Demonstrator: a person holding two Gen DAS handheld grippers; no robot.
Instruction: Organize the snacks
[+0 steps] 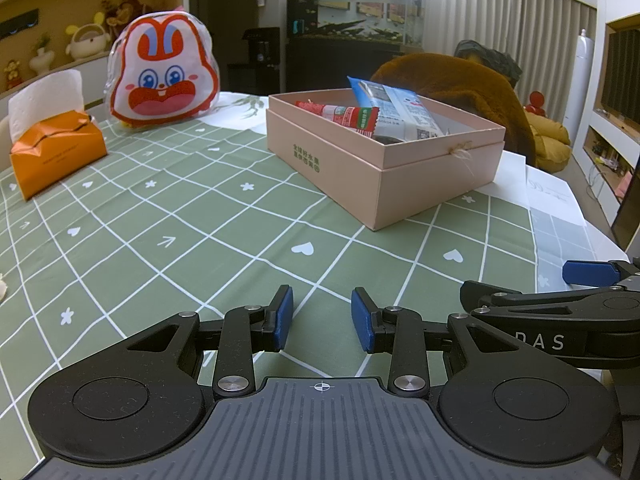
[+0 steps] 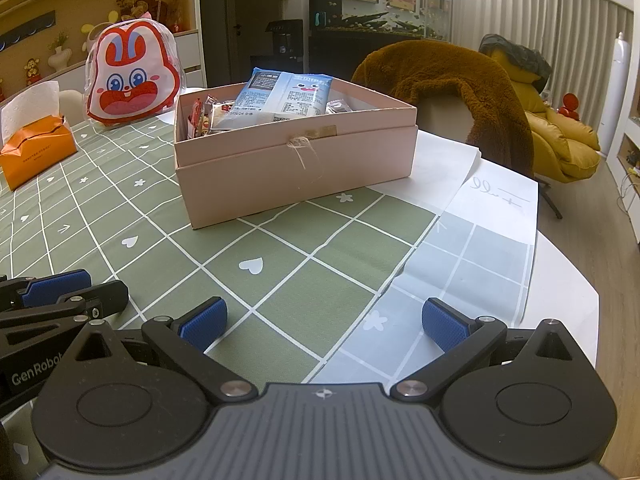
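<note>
Both claws, left gripper (image 1: 322, 318) and right gripper (image 2: 323, 324), stood spread and empty; ahead, the blue packet (image 2: 282, 94) overhung the pink box (image 2: 296, 160), likely to slide out if knocked

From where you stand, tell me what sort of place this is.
Most likely a home living and dining room. A fish tank stands at the back, a yellow armchair by the curtains, and shelves of ornaments line the wall beside the table.

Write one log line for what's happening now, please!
left gripper: open, empty | right gripper: open, empty | snacks: in pink box
</note>
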